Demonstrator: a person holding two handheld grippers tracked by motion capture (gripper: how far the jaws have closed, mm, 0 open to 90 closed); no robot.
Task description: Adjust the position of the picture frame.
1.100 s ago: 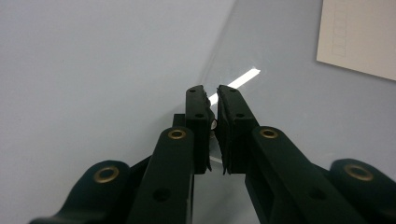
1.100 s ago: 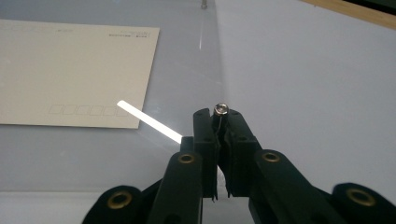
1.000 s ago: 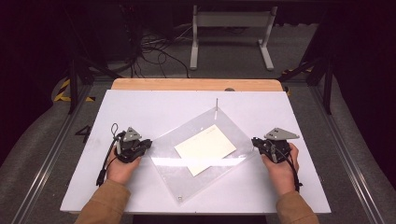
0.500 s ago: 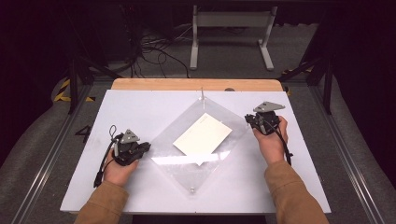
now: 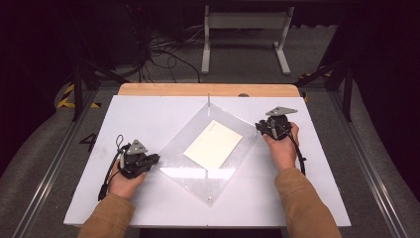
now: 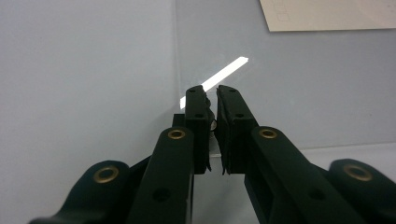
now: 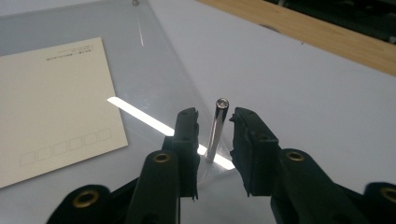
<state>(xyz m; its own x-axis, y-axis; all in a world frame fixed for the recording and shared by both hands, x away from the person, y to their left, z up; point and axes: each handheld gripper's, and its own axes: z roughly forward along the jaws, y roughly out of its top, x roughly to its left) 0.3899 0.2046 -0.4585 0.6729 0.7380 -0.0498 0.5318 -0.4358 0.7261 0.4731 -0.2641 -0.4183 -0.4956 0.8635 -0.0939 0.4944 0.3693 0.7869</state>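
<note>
The right hand-held gripper (image 7: pixel 214 122) view reveals its just-opened jaws flanking a metal post (image 7: pixel 216 128); the left hand-held gripper (image 6: pixel 211 99) clamps the clear sheet (image 5: pixel 198 148) corner.

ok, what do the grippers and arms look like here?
Both grippers, left and right, are black, each topped by a grey three-cornered plate and trailing a black cable. The jaws are black bars with brass-coloured rivets and flat black pads. Both forearms wear tan sleeves.
</note>
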